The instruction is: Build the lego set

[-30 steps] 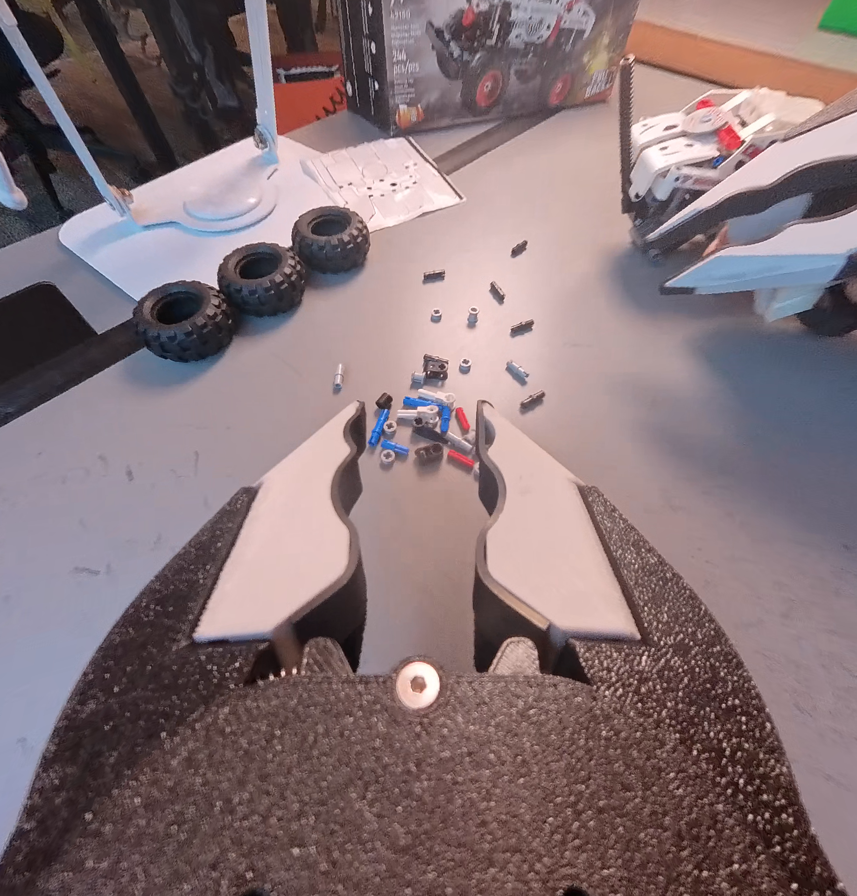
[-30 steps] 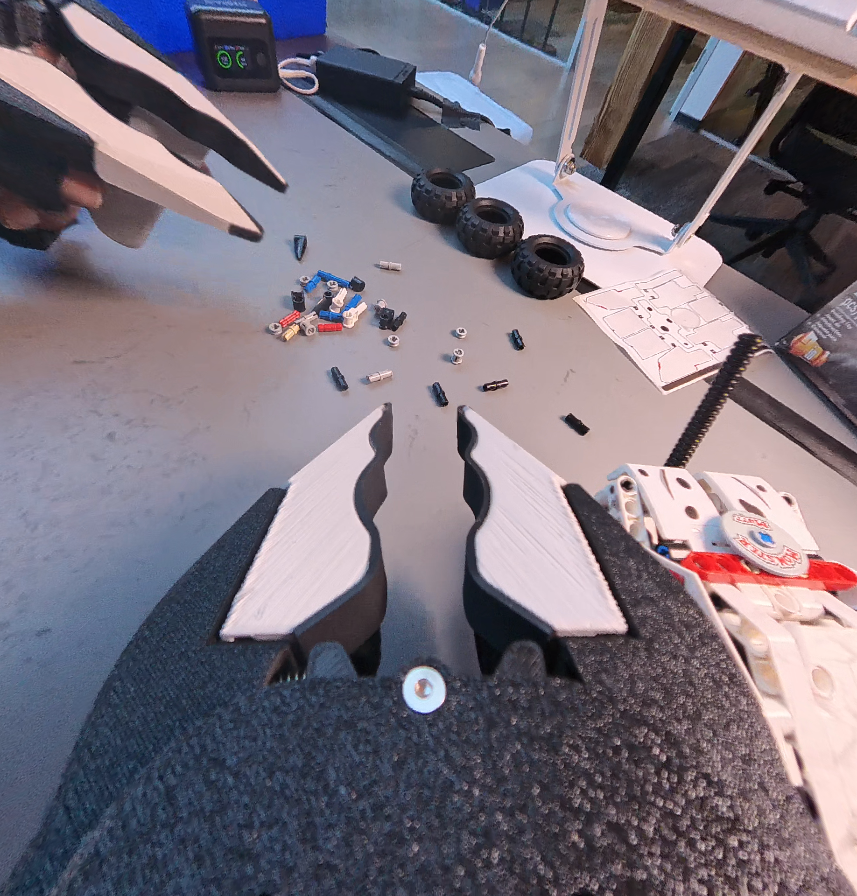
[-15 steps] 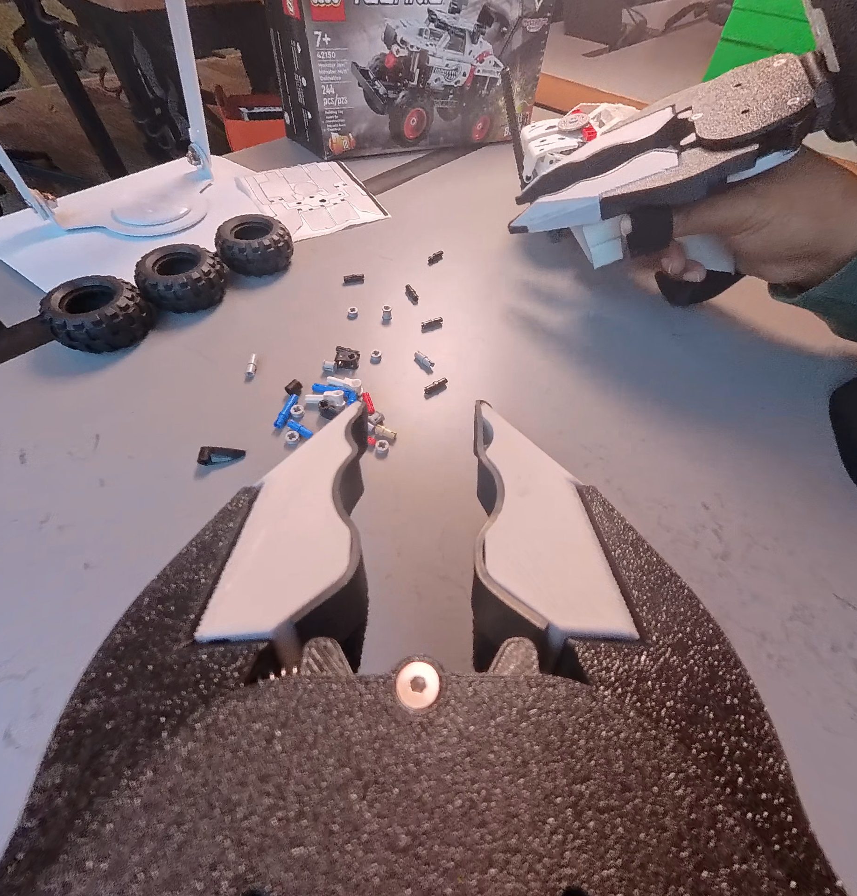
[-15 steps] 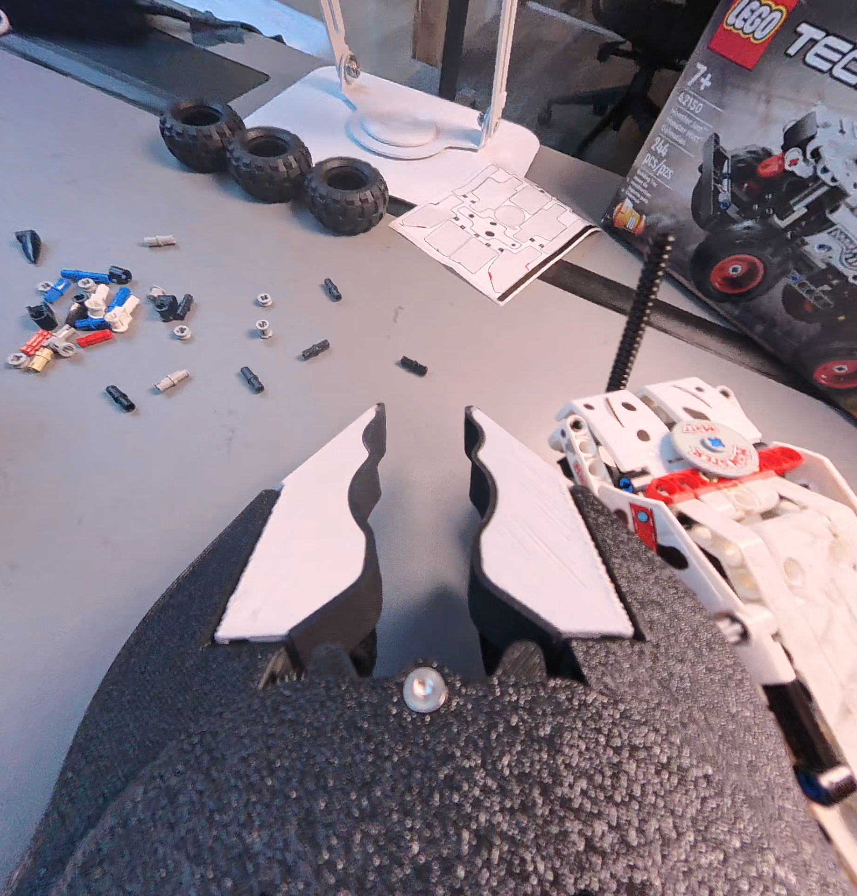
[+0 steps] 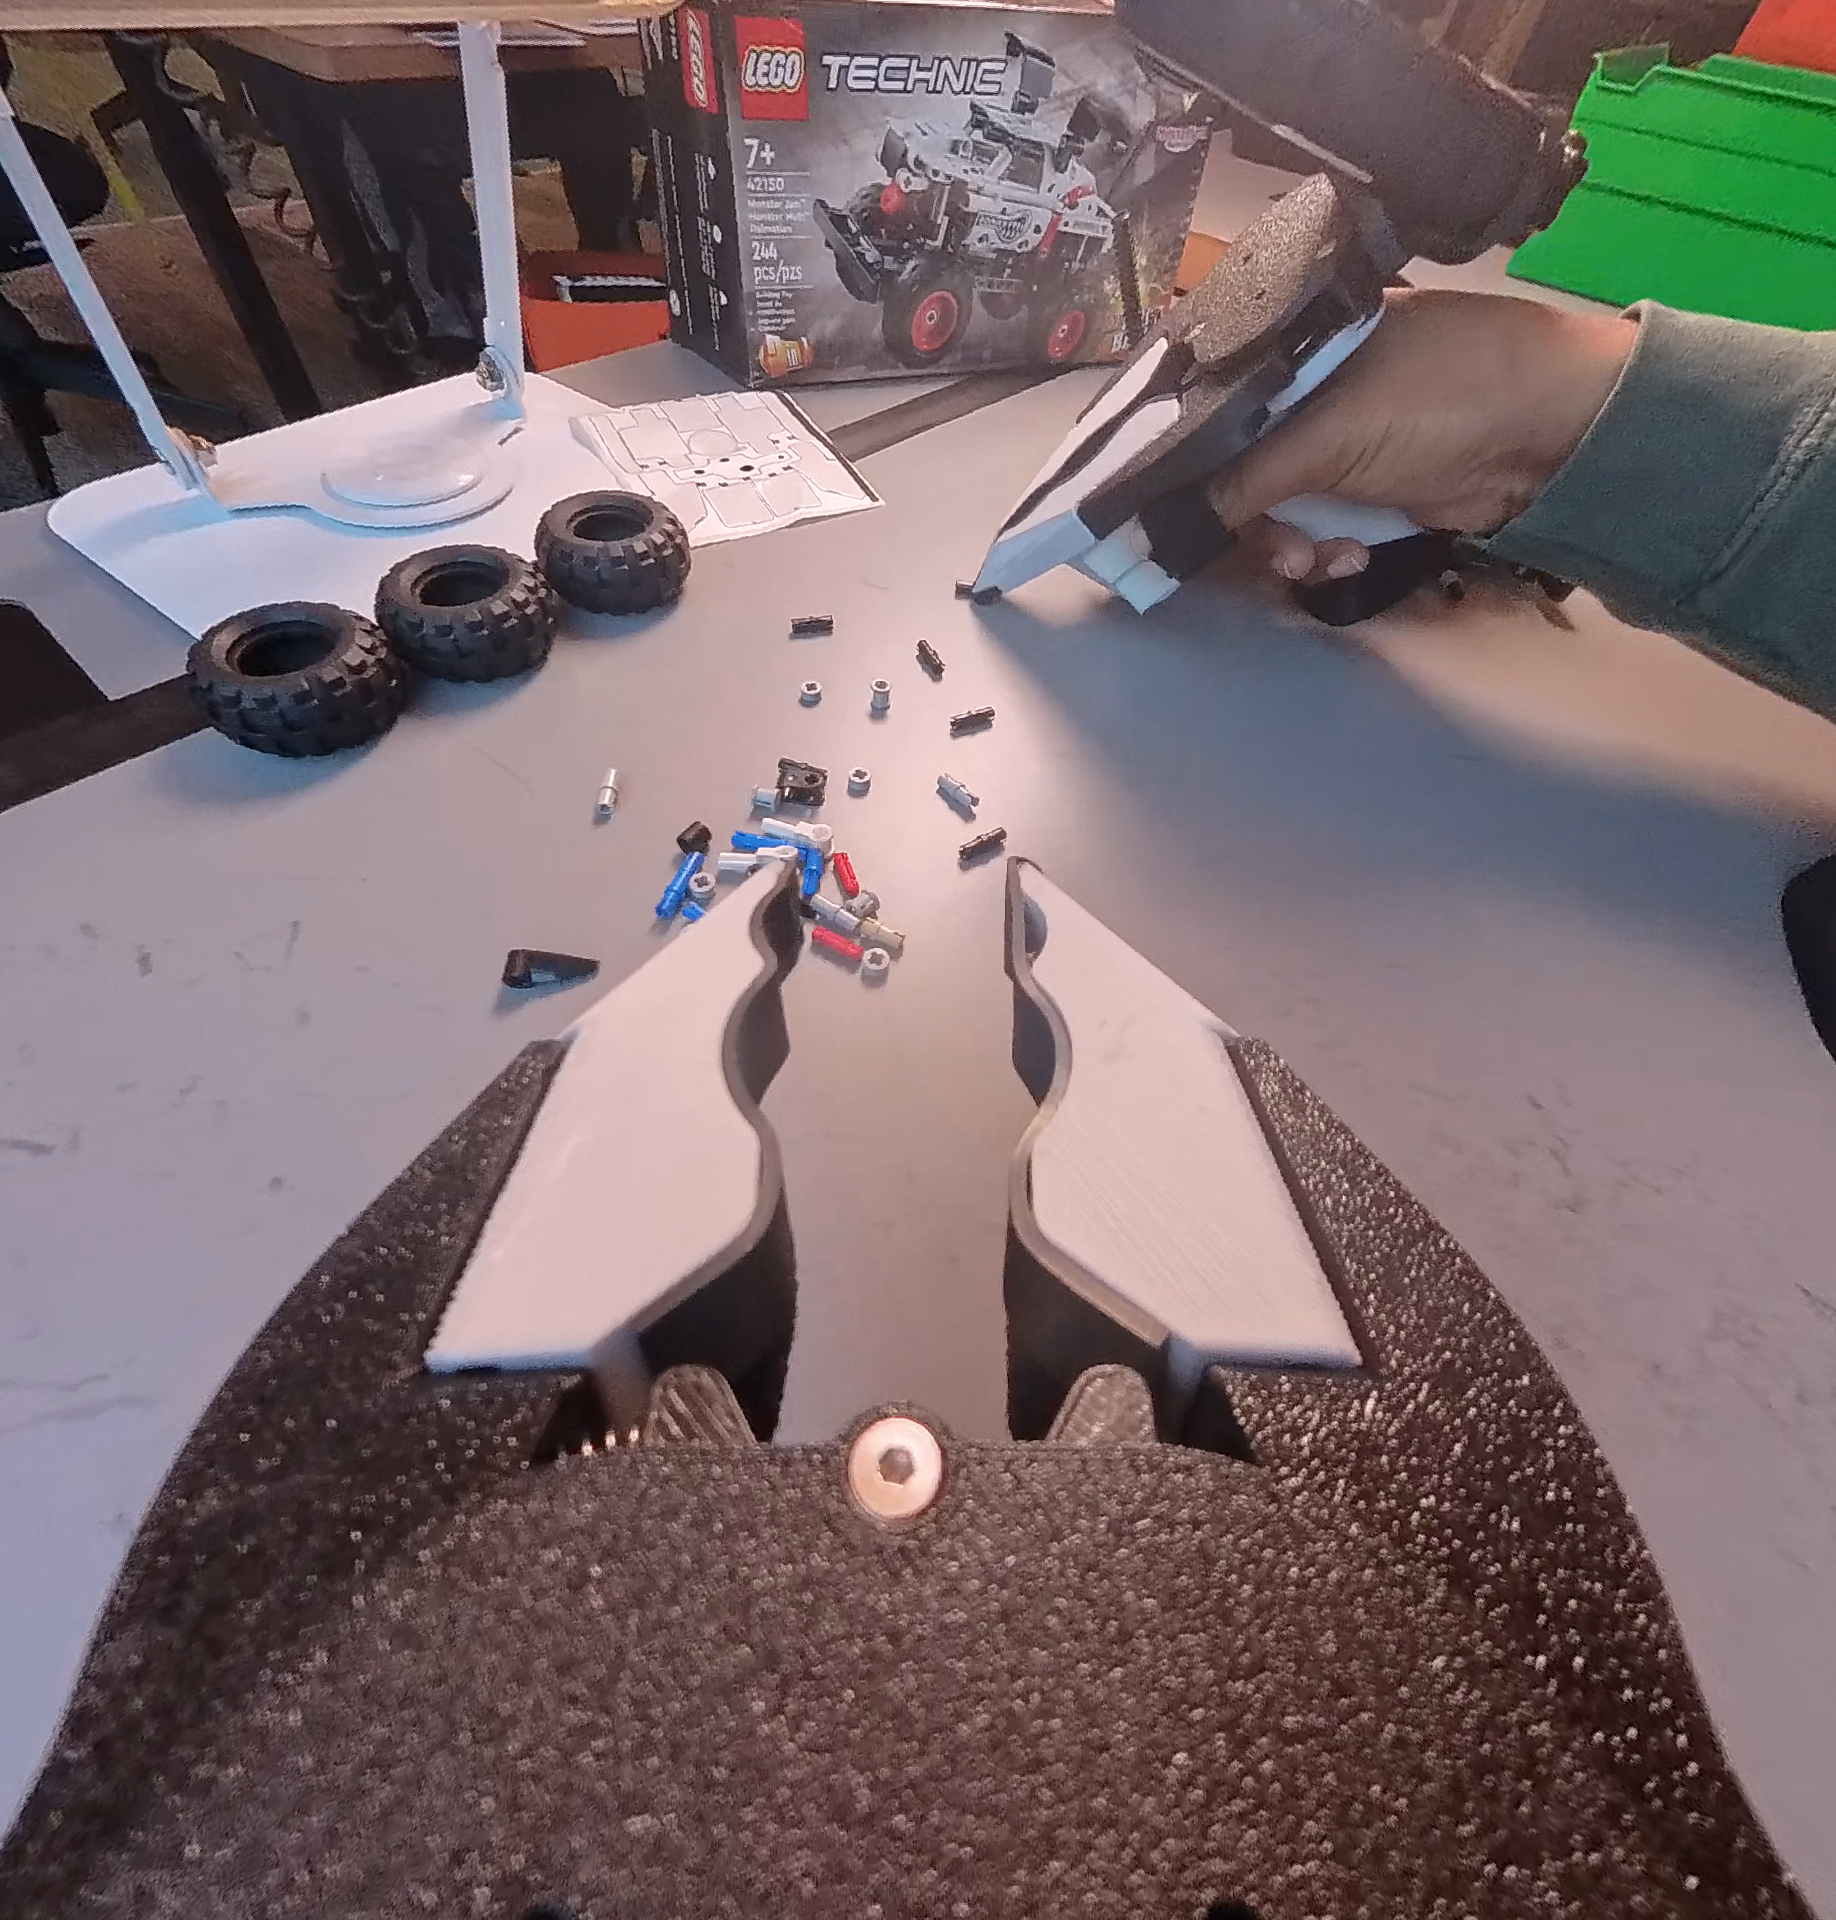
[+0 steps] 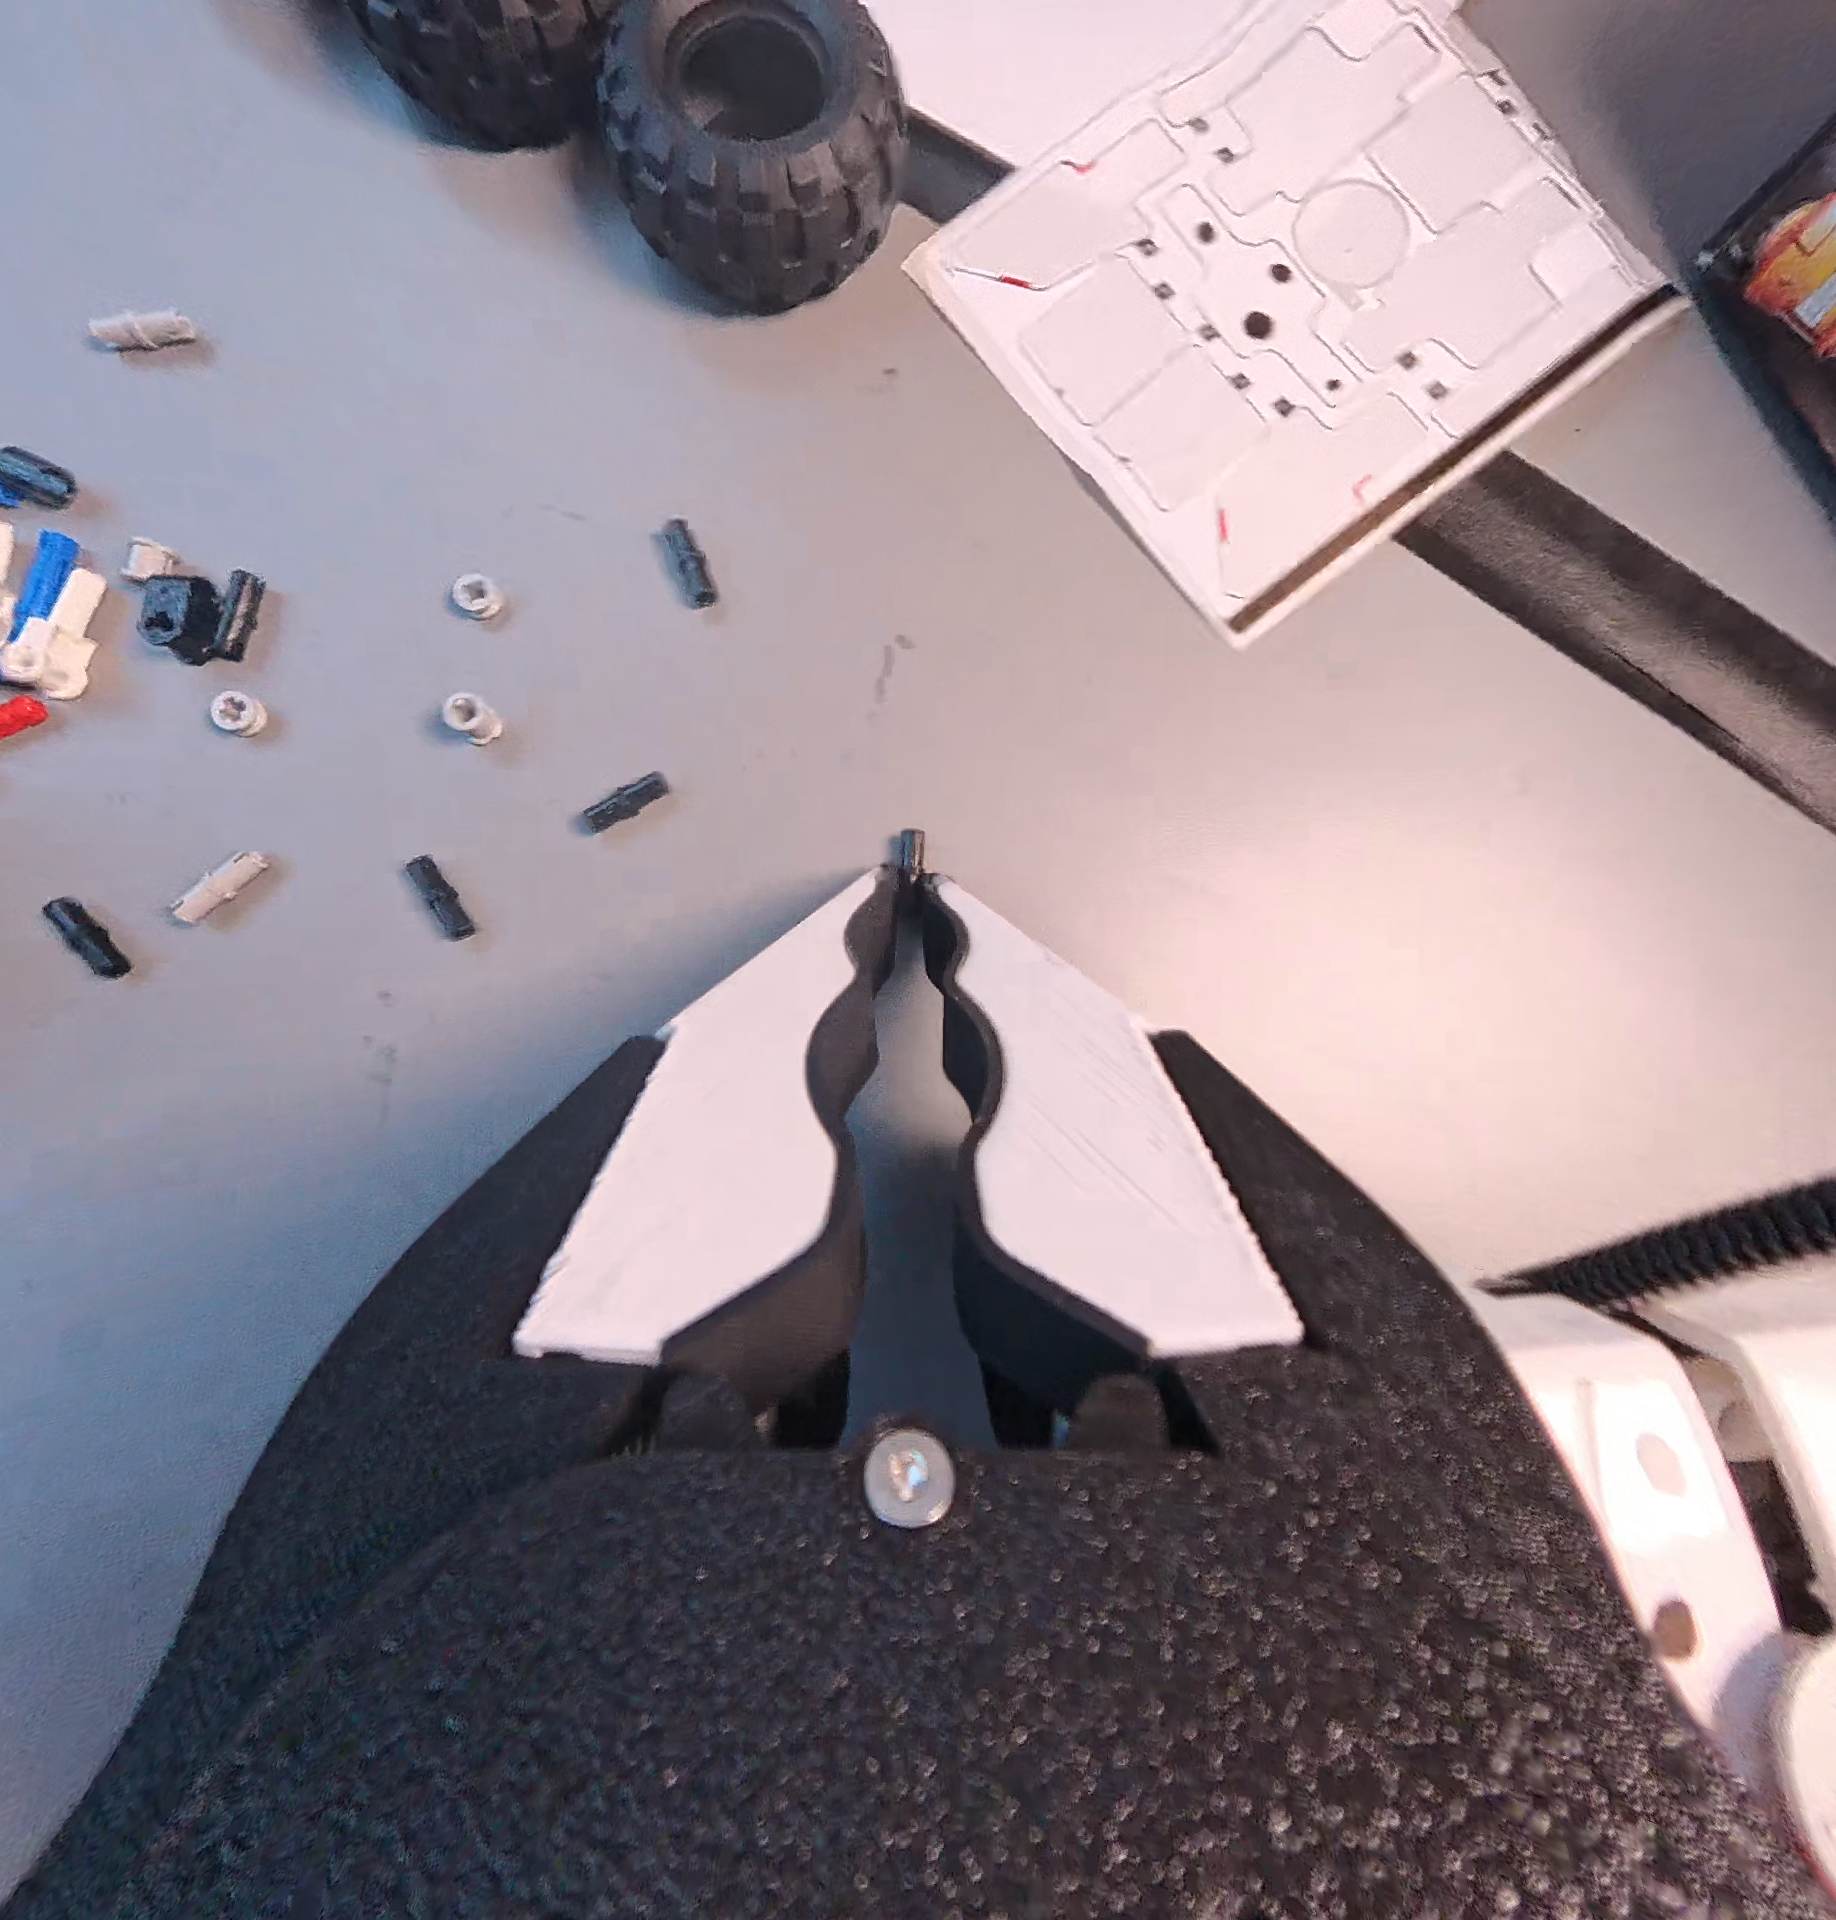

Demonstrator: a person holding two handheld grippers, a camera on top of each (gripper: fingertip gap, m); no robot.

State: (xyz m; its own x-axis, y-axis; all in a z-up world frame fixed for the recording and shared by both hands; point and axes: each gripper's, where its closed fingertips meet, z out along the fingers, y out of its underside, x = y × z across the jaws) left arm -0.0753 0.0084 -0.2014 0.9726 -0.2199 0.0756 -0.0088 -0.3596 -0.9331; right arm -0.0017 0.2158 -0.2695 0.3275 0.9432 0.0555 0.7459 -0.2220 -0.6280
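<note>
Your right claw pinches a pin; your left claw is empty.

Left wrist view: your left gripper [image 5: 898,878] gapes wide over the grey table [image 5: 1309,935], holding nothing, beside the loose pieces [image 5: 789,862]. Right wrist view: your right gripper [image 6: 911,878] is nearly closed, its tips clamping a small black pin [image 6: 910,850] at the tabletop, near the sticker sheet [image 6: 1298,301].

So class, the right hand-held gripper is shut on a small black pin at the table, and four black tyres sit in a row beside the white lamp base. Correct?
Not quite. There are three black tyres beside the white lamp base, not four, as the left wrist view shows. The rest holds: the right hand-held gripper is shut on the small black pin.
</note>
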